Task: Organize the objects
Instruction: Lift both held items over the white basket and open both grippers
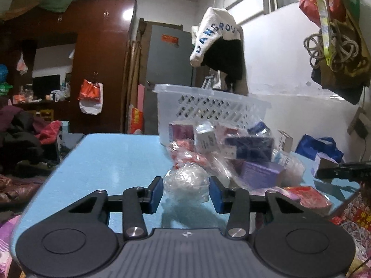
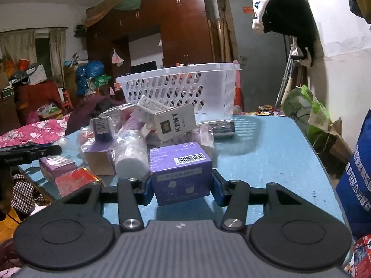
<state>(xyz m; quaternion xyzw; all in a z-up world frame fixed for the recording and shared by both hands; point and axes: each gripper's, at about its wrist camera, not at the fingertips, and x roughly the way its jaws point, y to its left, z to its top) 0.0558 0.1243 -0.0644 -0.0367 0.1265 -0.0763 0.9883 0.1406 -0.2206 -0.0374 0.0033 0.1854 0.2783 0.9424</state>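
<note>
Left gripper (image 1: 185,193) clamps a crumpled clear plastic bag (image 1: 186,181) between its blue pads; right gripper (image 2: 182,188) grips a purple cardboard box (image 2: 182,173) on the blue table (image 2: 266,153).

Domestic bedroom used for storage. Indicators: brown wardrobe (image 2: 183,23) with bundled bedding on top, beyond the tongs; pink floral bedding (image 2: 34,132) to their left; garments hung on the wall (image 1: 218,44).

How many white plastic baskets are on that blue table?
1. The white basket stands at the far end of the blue table, behind the pile of boxes. None other shows.
</note>
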